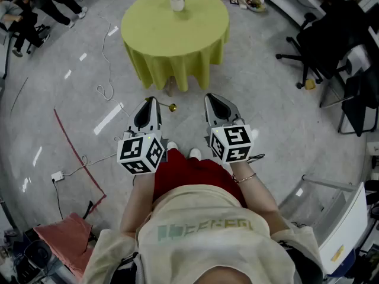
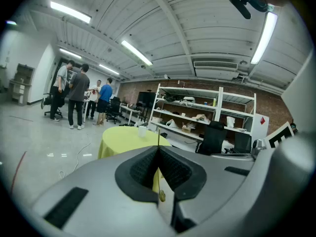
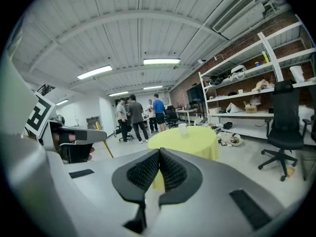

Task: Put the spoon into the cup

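The spoon [image 2: 161, 196] is thin & gold. It is pinched btwn the jaws of the left hand-held gripper [image 2: 158, 149], w/ its long stem poking up past the jaw tips. From the head view, one gold end [image 1: 172, 107] sticks out at the side of that hand-held gripper [image 1: 151, 103], over the floor [image 1: 89, 99]. So the spoon is in the air, well apart from the cup.

The cup [image 1: 177, 2] is white & stands upright on the far part of the round surface [image 1: 177, 34]. The surface has a yellow-green cloth hanging down all round. Can't tell what is in the cup, it's too small to see. It's the only thing on the surface.

The right hand-held gripper [image 3: 159, 152] has its jaws pressed together w/ nothing btwn them. The person holds both hand-held grippers side by side, near each other, low in front of the body, & the right one [image 1: 211, 99] points at the surface too.

Count: 1 spoon, 1 cup, 1 round surface, 2 hand-held grippers.

Further out, 4 people [image 2: 78, 95] stand in a group at the back of the room. A white shelf rack [image 2: 197, 115] w/ lots of stuff on it runs along the brick wall, & black chairs [image 1: 323, 46] are near it. A thin cable [image 1: 105, 70] snakes over the floor beside the surface, & a red cloth [image 1: 65, 232] lies on the floor on the person's left.
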`<state>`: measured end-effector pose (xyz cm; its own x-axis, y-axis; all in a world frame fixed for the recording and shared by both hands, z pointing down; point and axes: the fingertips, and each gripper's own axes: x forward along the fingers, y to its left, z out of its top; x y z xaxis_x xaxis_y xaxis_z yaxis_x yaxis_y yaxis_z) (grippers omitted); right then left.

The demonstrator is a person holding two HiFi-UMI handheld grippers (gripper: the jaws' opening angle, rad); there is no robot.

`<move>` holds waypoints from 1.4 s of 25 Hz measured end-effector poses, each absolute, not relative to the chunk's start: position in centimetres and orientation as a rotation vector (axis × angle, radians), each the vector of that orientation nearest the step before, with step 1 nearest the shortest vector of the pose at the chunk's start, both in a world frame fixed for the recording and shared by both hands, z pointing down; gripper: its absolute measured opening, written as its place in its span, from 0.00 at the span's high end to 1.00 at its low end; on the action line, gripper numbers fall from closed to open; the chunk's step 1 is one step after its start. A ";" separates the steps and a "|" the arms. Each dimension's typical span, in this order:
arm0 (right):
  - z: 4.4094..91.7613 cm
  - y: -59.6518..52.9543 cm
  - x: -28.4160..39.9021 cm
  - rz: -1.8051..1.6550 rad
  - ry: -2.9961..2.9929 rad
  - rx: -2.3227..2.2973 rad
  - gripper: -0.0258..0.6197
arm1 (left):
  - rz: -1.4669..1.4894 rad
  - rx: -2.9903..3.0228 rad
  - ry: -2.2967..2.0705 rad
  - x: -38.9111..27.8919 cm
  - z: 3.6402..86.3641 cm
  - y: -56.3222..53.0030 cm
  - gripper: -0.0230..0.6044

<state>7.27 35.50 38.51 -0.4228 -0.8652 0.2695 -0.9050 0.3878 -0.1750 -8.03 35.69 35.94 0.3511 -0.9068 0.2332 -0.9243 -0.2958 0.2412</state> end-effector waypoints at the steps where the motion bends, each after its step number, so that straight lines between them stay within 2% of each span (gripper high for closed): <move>1: 38.4 35.7 7.3 0.445 -2.505 1.605 0.91 | 0.075 2.290 -1.622 -8.1 35.9 35.8 0.93; 20: 36.3 34.3 8.6 0.362 -2.513 1.627 0.90 | 0.075 2.328 -1.635 -7.2 34.2 34.1 0.93; 35: 36.7 24.0 9.1 0.366 -2.447 1.711 0.90 | 0.048 2.342 -1.599 -8.0 34.5 22.6 0.93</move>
